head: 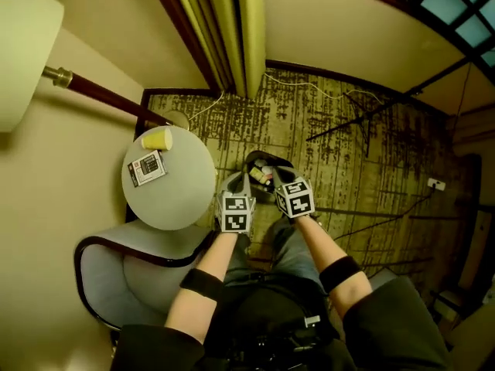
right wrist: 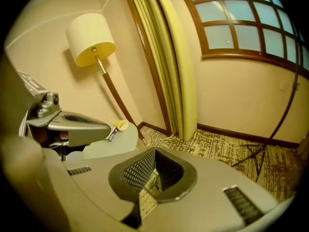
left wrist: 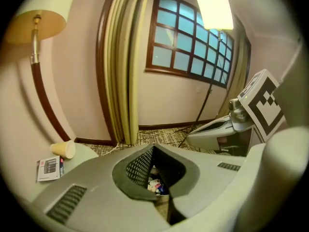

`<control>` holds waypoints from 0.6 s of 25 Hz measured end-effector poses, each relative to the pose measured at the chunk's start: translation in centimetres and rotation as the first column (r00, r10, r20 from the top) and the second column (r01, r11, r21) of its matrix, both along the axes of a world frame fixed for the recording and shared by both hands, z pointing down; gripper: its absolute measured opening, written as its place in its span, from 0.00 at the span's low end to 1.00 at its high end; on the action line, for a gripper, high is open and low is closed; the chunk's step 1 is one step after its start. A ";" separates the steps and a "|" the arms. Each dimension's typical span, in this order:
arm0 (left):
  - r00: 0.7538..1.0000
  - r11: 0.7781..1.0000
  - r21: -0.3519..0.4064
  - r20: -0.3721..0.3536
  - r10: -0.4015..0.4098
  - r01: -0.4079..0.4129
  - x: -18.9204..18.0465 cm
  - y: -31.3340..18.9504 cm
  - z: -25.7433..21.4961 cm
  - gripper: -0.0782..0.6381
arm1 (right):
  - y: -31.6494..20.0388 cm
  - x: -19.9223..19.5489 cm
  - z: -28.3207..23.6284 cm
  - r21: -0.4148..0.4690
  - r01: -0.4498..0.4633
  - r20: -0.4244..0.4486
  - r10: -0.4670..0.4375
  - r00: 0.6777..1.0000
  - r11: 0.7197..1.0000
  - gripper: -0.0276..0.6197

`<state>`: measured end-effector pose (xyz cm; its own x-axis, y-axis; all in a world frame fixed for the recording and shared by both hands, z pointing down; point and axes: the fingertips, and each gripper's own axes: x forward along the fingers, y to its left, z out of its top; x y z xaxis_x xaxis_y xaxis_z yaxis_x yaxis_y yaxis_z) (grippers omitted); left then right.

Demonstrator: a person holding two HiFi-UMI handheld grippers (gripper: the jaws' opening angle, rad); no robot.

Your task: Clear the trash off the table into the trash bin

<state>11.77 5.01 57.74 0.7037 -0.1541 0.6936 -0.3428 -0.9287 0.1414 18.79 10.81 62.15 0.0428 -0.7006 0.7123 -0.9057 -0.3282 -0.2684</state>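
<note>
**Both tongs closed and empty, cup and packet on the surface**

From the head view I see my left tongs [head: 236, 184] and right tongs [head: 280, 176] side by side, angled down toward the carpet. Each gripper view shows its two jaws pressed together at the tips with nothing between them, so neither pair carries anything.

Just beyond the tips, on the carpet, stands the dark trash bin [head: 254, 159]. A few light and coloured scraps lie in it, and I see them again through the small gap behind the closed jaws in the left gripper view.

The round surface [head: 182, 203] sits to the left of the bin, near the wall. On its far edge a yellow paper cup [head: 157, 139] lies on its side. Just nearer than the cup, apart from it, a flat printed packet [head: 146, 168] lies face up. Both are well apart from my tongs.

A grey armchair [head: 108, 273] stands on the near side of the surface. A floor lamp [head: 27, 49] leans in at far left, and a yellow-green curtain [head: 232, 29] hangs at the far wall.
</note>
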 end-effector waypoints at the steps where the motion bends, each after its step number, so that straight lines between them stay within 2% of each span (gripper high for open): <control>1: 0.999 0.999 0.009 -0.002 -0.036 0.036 -1.3 -0.9 -0.8 0.11 | -1.1 -0.9 -0.8 0.009 0.038 -0.008 -0.038 0.999 0.999 0.04; 4: 0.987 0.986 0.027 -0.009 -0.162 0.162 -6.0 -3.9 -2.4 0.11 | -4.8 -4.0 -2.8 0.033 0.150 -0.026 -0.149 0.988 0.988 0.04; 6: 0.966 0.965 0.040 -0.020 -0.257 0.258 -9.6 -6.0 -3.3 0.11 | -7.1 -6.5 -3.3 0.042 0.230 -0.041 -0.229 0.973 0.972 0.04; 10: 0.888 0.886 0.064 -0.050 -0.456 0.459 -16.6 -9.0 -5.5 0.11 | -11.8 -11.8 -6.1 0.073 0.436 -0.076 -0.431 0.899 0.897 0.04; 15: 0.815 0.811 0.080 -0.046 -0.577 0.579 -24.7 -10.5 -7.0 0.11 | -14.1 -19.2 -8.7 0.096 0.575 -0.098 -0.567 0.818 0.813 0.04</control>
